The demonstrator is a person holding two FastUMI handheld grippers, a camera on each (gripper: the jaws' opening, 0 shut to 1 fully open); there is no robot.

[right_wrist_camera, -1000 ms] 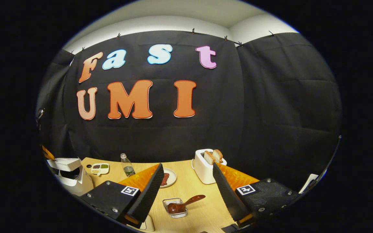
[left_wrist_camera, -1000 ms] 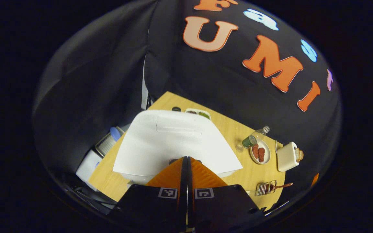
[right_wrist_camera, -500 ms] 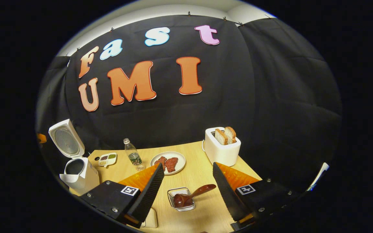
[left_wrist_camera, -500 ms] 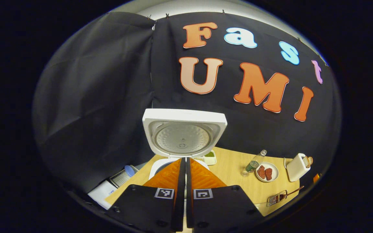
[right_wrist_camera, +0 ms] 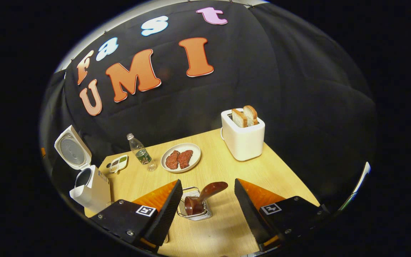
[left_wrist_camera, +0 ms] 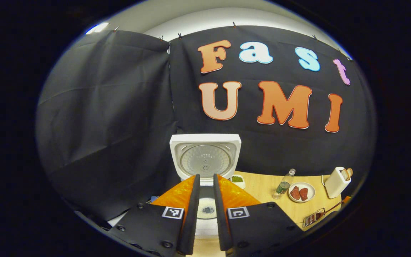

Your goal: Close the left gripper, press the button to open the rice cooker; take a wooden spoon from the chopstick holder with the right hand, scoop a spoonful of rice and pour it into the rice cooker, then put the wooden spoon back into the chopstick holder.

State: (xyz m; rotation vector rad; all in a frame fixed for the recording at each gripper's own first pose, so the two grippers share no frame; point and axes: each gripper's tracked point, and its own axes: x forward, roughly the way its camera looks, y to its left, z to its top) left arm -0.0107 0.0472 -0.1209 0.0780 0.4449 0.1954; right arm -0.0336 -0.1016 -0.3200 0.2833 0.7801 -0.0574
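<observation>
The rice cooker [right_wrist_camera: 90,185] stands at the counter's [right_wrist_camera: 219,228] left edge with its lid [right_wrist_camera: 72,151] up, so I judge the button step done and the step in hand to be fetching the wooden spoon [right_wrist_camera: 202,196]. My right gripper [right_wrist_camera: 207,201] has its fingers wide apart, one on either side of the chopstick holder [right_wrist_camera: 194,210], a small wire basket near the counter's front edge. The spoon's bowl sits down in the basket and its handle leans up and to the right. To do this well, I would come down on the free upper part of the handle, square the fingers across it, then pinch firmly and lift along the handle's lean so the basket does not tip or drag.

My left gripper [left_wrist_camera: 206,200] has its fingers a narrow gap apart, holding nothing. Its view looks straight into the cooker: the inner face of the lid [left_wrist_camera: 205,157] and the pot [left_wrist_camera: 206,208] with a small dark patch at the bottom, which the right gripper view's side angle hides. The right gripper view, though, gives me the spoon close up, plus the toaster [right_wrist_camera: 243,137] at the counter's far right corner.
</observation>
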